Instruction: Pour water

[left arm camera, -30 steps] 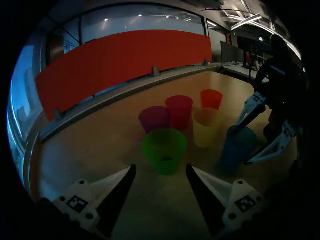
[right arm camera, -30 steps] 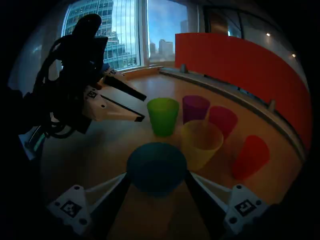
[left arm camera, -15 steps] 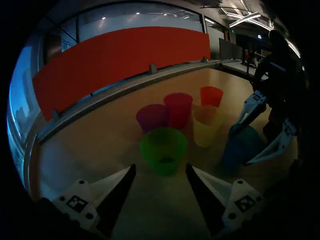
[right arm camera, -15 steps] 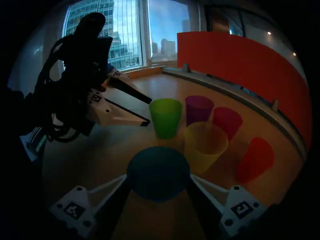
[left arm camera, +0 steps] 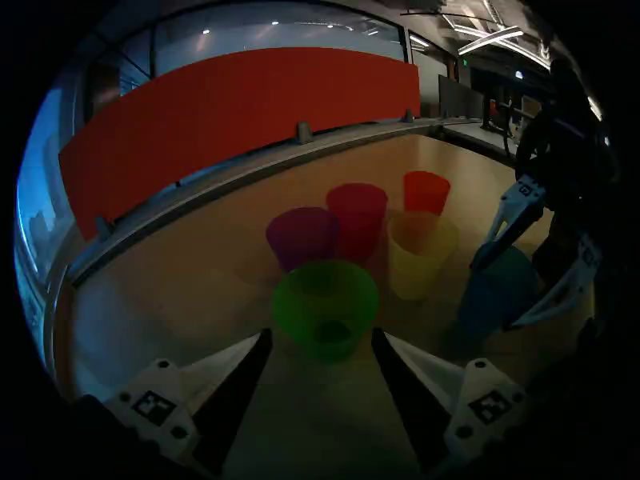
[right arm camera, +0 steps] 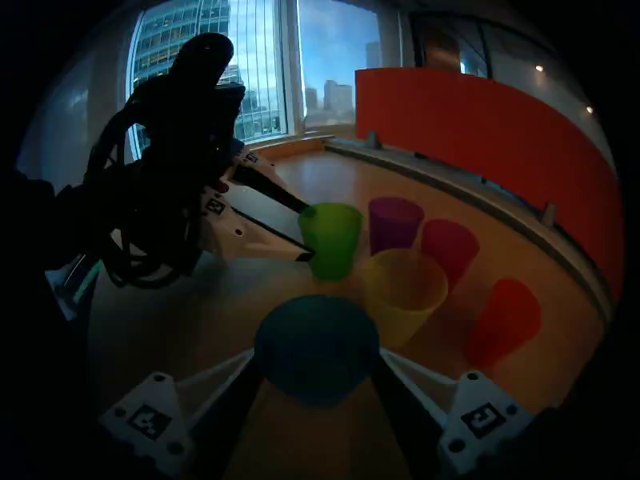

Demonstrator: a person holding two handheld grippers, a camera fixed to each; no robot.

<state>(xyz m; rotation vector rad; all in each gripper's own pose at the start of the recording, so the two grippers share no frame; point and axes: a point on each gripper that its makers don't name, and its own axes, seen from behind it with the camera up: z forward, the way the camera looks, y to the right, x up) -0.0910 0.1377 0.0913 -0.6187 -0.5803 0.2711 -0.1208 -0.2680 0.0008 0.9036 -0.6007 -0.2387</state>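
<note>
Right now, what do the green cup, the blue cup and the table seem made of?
Green cup: probably translucent plastic, glossy; its base shows through the wall. Blue cup: likely the same plastic, darker, less see-through. Table: wood or wood-look laminate, satin; warm brown with soft reflections.

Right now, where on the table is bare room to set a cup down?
Free: the bare table between the green cup, purple cup and the rail; also beyond the orange cup. Crowded: red cup and yellow cup in the middle, blue cup in the right tongs.
</note>
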